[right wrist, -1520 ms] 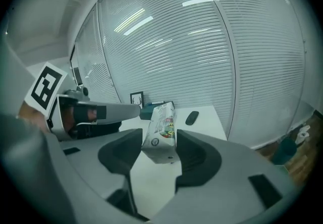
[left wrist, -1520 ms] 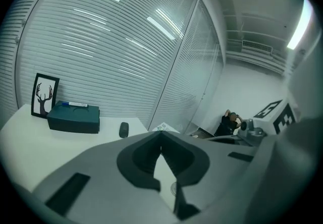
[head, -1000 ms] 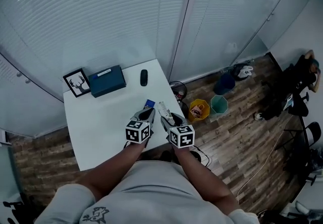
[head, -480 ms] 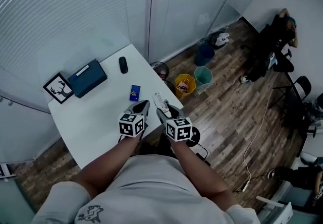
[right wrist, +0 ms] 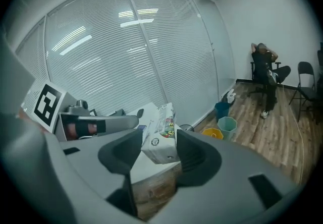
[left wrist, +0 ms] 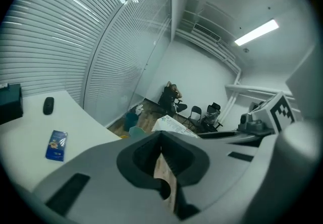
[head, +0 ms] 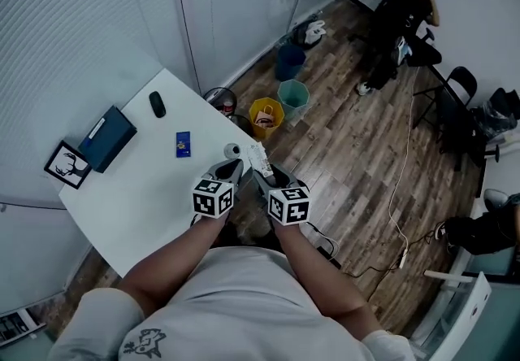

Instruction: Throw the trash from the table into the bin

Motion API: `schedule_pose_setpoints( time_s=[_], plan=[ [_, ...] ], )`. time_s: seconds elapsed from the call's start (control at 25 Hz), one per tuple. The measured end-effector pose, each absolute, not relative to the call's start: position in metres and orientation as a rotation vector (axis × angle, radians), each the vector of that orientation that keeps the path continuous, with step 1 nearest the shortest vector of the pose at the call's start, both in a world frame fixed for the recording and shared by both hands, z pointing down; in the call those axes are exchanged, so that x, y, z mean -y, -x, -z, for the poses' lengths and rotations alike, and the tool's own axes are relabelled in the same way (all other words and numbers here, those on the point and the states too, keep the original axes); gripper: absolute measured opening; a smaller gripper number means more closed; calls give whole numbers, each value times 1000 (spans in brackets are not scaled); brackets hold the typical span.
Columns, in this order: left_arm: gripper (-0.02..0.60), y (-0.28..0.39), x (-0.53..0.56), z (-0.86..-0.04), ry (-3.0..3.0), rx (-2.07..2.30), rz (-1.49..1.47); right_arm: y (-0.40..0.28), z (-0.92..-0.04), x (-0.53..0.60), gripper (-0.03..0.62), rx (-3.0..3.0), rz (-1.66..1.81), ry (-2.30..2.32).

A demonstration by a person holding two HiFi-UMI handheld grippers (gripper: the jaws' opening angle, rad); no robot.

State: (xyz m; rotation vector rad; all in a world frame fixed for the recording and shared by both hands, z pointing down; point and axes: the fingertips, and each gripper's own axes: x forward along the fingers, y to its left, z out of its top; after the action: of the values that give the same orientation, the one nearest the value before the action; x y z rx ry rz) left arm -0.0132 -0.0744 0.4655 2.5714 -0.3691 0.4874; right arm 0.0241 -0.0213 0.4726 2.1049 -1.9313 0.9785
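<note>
My right gripper (head: 262,175) is shut on a white printed carton (head: 257,158), held upright by the table's right edge. In the right gripper view the carton (right wrist: 161,134) fills the gap between both jaws. My left gripper (head: 233,171) hovers just left of it with its jaws together and nothing in them; only a thin slit shows in the left gripper view (left wrist: 161,160). A blue packet (head: 183,144) lies flat on the white table (head: 138,205). On the wooden floor beyond the table stand a yellow bin (head: 266,116), a teal bin (head: 293,97) and a dark blue bin (head: 289,61).
A black mouse (head: 156,105), a dark blue box (head: 106,138) and a framed deer picture (head: 67,164) sit on the table's far side. A round wire basket (head: 219,99) stands by the table corner. A person (head: 406,2) sits on a chair far back. Cables cross the floor.
Both grippers have swung right, from over the table to its right edge, the carton staying in the right one. The blue packet stayed behind on the table. The head view turned toward the bins.
</note>
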Motion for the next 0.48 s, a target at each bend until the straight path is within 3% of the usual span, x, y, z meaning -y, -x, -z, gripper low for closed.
schedule_pose_setpoints(
  time_s=[0.48],
  plan=[
    [6,-83,-21,-481,-2582,219,-590,-119,-492,-81,221,1818,-1063,-2263]
  ],
)
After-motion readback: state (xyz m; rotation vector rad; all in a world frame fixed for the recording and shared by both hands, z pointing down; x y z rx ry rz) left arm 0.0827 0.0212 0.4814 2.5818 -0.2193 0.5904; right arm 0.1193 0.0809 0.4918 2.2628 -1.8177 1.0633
